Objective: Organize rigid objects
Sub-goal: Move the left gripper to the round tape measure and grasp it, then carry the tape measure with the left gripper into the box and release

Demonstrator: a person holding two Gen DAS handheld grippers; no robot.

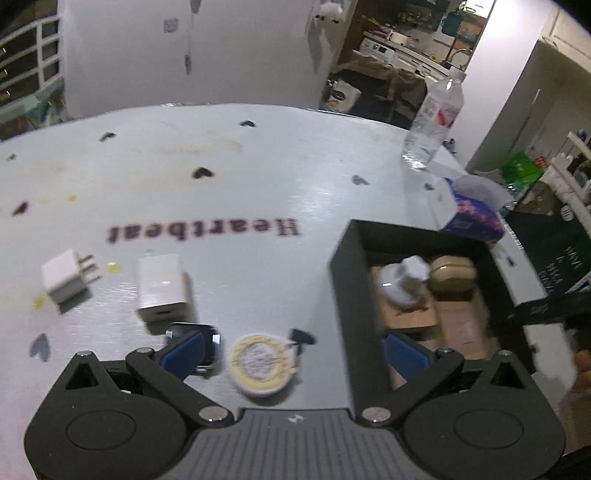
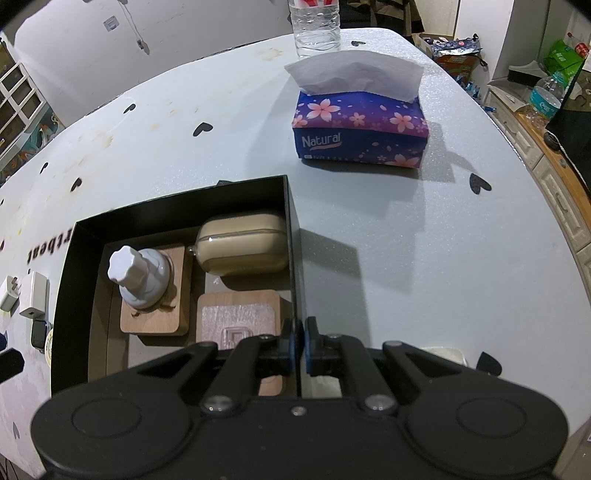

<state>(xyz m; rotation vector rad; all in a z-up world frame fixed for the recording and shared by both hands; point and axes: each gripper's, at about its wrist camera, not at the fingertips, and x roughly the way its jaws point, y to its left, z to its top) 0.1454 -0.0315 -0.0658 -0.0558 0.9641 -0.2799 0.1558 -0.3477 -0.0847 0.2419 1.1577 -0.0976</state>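
Leftmost on the pale table (image 1: 258, 177): small white plug adapter (image 1: 66, 282) lying on its side, prongs aimed rightward. Just beside, to the right, larger white charger block (image 1: 162, 288). Nearer the camera, dark glossy device (image 1: 207, 343), partly hidden behind one blue finger pad (image 1: 184, 350). Next along, round yellow-rimmed disc (image 1: 260, 363) flat on the tabletop. Left gripper (image 1: 293, 354) spread wide, nothing between the jaws, straddling the disc and the near wall of the black box (image 1: 343, 295), right pad hanging over the box's inside. Within the box, going by the right wrist view: white knobbed bottle (image 2: 138, 277) upright on a wooden coaster (image 2: 155, 317), beige case (image 2: 242, 245) at the far right corner, second wooden square (image 2: 236, 317) in front of it. Right gripper (image 2: 298, 345) closed tight on the box's right wall, pads on either side. Further right and farther back, floral tissue pack (image 2: 360, 127), and behind it a clear water bottle (image 2: 316, 27).
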